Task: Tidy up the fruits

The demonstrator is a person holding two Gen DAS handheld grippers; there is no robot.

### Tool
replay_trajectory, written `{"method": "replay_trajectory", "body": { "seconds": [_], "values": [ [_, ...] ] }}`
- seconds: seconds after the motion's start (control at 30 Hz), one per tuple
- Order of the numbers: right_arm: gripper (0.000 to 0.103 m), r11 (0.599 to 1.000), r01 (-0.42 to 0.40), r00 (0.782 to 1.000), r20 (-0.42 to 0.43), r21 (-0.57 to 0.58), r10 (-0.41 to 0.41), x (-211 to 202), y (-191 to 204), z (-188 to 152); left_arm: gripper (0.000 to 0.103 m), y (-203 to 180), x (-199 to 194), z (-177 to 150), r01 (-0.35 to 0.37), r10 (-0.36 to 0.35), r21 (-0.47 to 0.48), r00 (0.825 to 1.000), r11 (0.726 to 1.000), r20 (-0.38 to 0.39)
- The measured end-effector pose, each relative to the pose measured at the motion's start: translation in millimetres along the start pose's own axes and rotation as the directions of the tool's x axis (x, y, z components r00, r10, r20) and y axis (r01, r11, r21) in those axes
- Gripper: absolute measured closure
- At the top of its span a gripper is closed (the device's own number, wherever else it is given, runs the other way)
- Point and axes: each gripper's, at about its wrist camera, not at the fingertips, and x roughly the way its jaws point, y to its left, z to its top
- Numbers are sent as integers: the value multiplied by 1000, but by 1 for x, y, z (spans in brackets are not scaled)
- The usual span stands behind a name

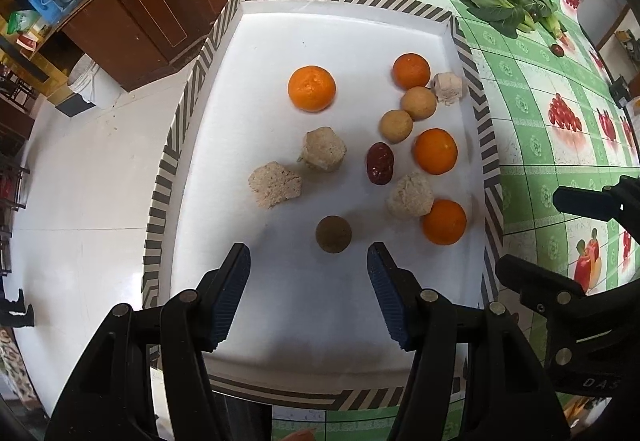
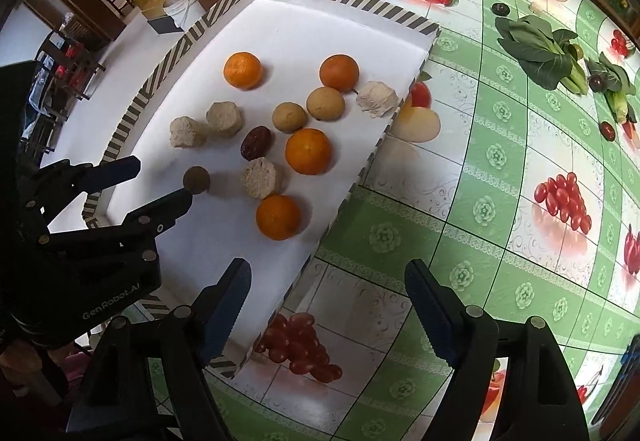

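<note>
Four oranges (image 1: 311, 87) are lying scattered in the white tray (image 1: 280, 25), mixed with two tan round fruits (image 1: 418, 103), a dark red date (image 1: 379, 163), pale rough chunks (image 1: 274, 184) and one small brown ball (image 1: 333, 234). The left hand-held gripper (image 1: 309, 265) is hovering over the tray with its fingers spread wide and holding nothing, the brown ball sitting just ahead of it, between the fingertips and slightly beyond. The right hand-held gripper (image 2: 328, 281) is waiting off to the side, also spread apart and empty, straddling the tray's striped edge with one finger over the tray and one over the green patterned surface (image 2: 500, 201).

By my judgement, the left one is lining up on the brown ball. Nothing in the tray is looking sorted by kind at present. Taking the ball would mean easing forward and down until it sits squarely between the pads, then closing gently, since something that round could be rolling away.
</note>
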Motion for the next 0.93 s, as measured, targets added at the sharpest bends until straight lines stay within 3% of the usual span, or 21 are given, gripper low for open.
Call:
{"method": "replay_trajectory", "body": {
  "seconds": [0.93],
  "values": [
    [22,1000,-5,1000,-6,-19,4,1,2,1,43,3,-4,3,4,-4,-21,1000,1000,0]
  ]
}}
